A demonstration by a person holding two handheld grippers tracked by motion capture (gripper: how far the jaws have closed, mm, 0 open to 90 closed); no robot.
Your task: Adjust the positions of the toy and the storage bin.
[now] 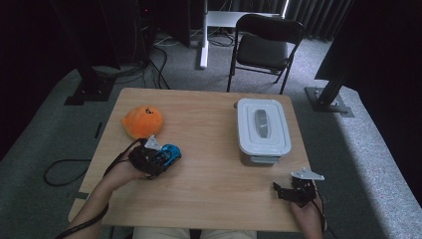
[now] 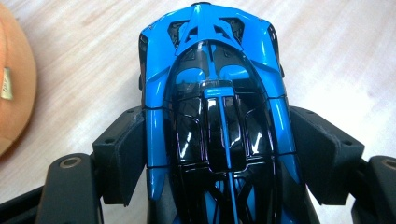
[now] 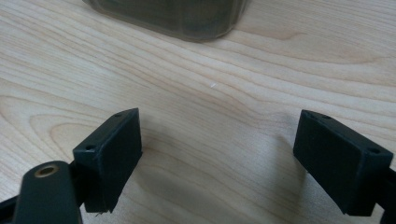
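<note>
A blue and black toy car [image 1: 168, 153] [image 2: 217, 116] lies between the jaws of my left gripper [image 1: 161, 158] [image 2: 219, 156], whose pads [image 2: 122, 154] press on both its sides just above the wooden table [image 1: 209, 119]. Its nose points away from the hand. My right gripper [image 1: 282, 190] [image 3: 219, 158] rests near the table's front right corner, open, with bare wood between its fingers [image 3: 112, 154].
An orange plush toy [image 1: 143, 120] [image 2: 14, 93] sits at the table's left, close behind the car. A grey lidded box [image 1: 262, 128] [image 3: 173, 16] stands at the right. A black folding chair [image 1: 263, 45] stands on the floor beyond the table.
</note>
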